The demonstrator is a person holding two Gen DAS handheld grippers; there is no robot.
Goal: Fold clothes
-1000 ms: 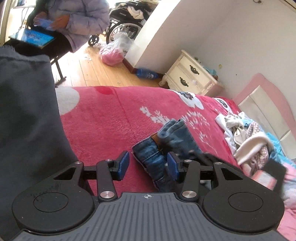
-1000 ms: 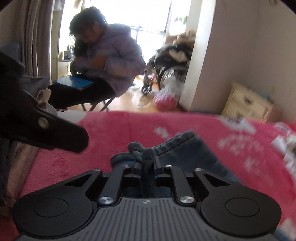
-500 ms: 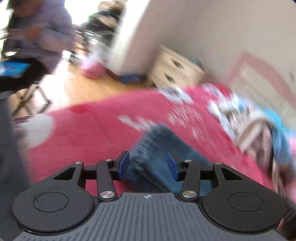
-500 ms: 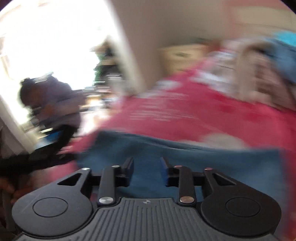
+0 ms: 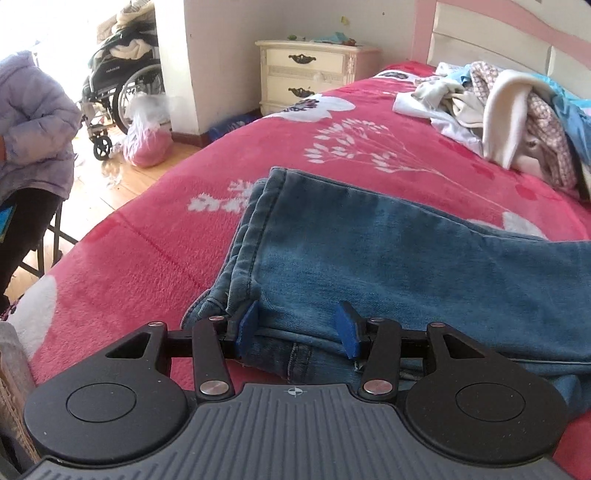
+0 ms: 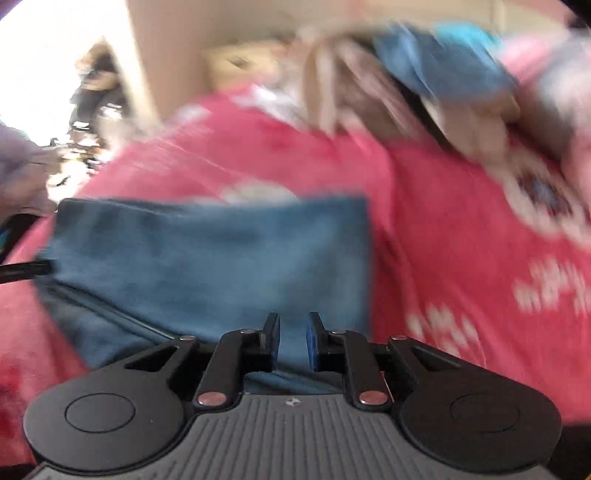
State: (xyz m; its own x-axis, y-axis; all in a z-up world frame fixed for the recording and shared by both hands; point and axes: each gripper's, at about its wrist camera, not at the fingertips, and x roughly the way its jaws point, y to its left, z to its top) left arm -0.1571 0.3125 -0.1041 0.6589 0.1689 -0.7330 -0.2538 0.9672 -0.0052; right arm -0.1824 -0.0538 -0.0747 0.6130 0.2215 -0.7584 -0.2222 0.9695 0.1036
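A pair of blue jeans (image 5: 369,251) lies folded flat on the red flowered blanket (image 5: 155,240). My left gripper (image 5: 297,328) is open and empty, low over the near left end of the jeans. In the blurred right wrist view the jeans (image 6: 207,254) lie in front of my right gripper (image 6: 292,341), whose jaws stand a little apart over the near edge of the denim, holding nothing.
A heap of unfolded clothes (image 5: 509,103) lies by the pink headboard (image 5: 480,33). A cream nightstand (image 5: 306,70), a wheelchair (image 5: 114,85) and a seated person in a lilac jacket (image 5: 29,129) are beyond the bed.
The right gripper let go of the bunched jeans, which now lie spread flat. Both grippers swung round toward the headboard, and the left moved down to the jeans.
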